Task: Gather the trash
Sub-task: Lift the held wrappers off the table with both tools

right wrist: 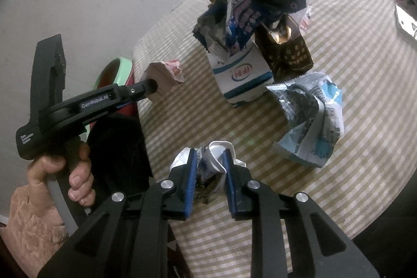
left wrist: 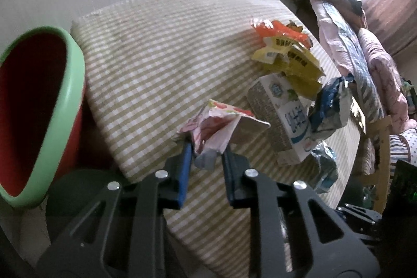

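Gripping 1 wrapper each: left claw (left wrist: 206, 150), right claw (right wrist: 208, 163).

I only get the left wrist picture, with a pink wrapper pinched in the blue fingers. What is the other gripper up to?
Observer: The right gripper is shut on a crumpled white wrapper, low over the striped tablecloth.
Operator: Who holds my gripper?
Observer: A hand in a peach knitted sleeve grips the left gripper by its handle.
Operator: That milk carton, anything behind it?
Observer: Yes, a brown box stands right beside the milk carton, touching it.
Operator: And my pink wrapper?
Observer: Seen from there, it hangs near the table's edge, with the green-rimmed red bin just beyond.
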`<state>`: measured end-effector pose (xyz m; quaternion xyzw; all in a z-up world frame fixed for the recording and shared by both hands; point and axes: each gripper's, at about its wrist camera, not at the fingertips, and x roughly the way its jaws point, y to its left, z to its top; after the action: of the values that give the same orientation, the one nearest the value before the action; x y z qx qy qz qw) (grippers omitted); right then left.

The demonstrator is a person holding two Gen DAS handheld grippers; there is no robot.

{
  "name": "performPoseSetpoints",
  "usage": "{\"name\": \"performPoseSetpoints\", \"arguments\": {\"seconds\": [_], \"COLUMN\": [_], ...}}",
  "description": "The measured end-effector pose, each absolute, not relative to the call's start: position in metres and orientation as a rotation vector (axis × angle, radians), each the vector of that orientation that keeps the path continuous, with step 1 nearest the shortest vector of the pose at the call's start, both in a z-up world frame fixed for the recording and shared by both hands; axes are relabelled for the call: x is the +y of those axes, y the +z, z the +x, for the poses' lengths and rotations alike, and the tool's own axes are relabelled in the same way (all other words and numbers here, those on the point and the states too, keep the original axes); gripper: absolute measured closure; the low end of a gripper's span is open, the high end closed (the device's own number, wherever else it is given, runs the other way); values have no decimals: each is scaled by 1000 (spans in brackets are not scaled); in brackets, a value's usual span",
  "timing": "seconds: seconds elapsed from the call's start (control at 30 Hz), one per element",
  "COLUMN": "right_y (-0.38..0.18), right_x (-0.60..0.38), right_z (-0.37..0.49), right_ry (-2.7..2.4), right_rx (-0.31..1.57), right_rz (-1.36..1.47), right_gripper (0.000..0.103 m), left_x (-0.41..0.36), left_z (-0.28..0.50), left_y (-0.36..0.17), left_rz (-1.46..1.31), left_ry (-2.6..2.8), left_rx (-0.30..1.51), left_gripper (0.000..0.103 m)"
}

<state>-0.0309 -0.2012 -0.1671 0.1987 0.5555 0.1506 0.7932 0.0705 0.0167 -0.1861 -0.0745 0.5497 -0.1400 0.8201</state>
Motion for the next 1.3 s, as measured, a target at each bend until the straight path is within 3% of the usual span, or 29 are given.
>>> {"name": "performPoseSetpoints", "arguments": {"seconds": [0.2,0.43,0.57,0.67,0.8,0.87,0.93,1.07,1.3], "right_y": [-153,-140,-139,-139,-145,-150,-158,-173,-193], "right_x": [-196,-184,-180,-186,-193,-194,-191,-186,-191], "right_z": [-30,-29,-27,-27,-30,-32,-31,-26,-11], "right_ry": [306,315,326,309,287,275,270,281,255], "right_rx": [1145,1122,1125,1138,1179,1193,1224,1264,1297], "right_rz": [385,334,333,327,308,302,286,336,567], "right_gripper": [83,95,96,92,62,59,50,43,40], "left_x": [18,25,33,40,46,49,51,55,63], "left_z": [58,50,47,45,44,44,45,45,45], "left_y": [-169,-155,-153,-150,-148,-148,-148,-151,-150], "left_rz": [-130,-130,-154,-172,-185,-199,-207,-223,-245], "left_ry": [-270,-255,-240,-230,-219,-218,-217,-214,-201], "left_rx": [1100,1050,1040,1028,1010,1006,1006,1011,1005], "left_gripper": [81,81,81,81,81,81,81,81,81]}}
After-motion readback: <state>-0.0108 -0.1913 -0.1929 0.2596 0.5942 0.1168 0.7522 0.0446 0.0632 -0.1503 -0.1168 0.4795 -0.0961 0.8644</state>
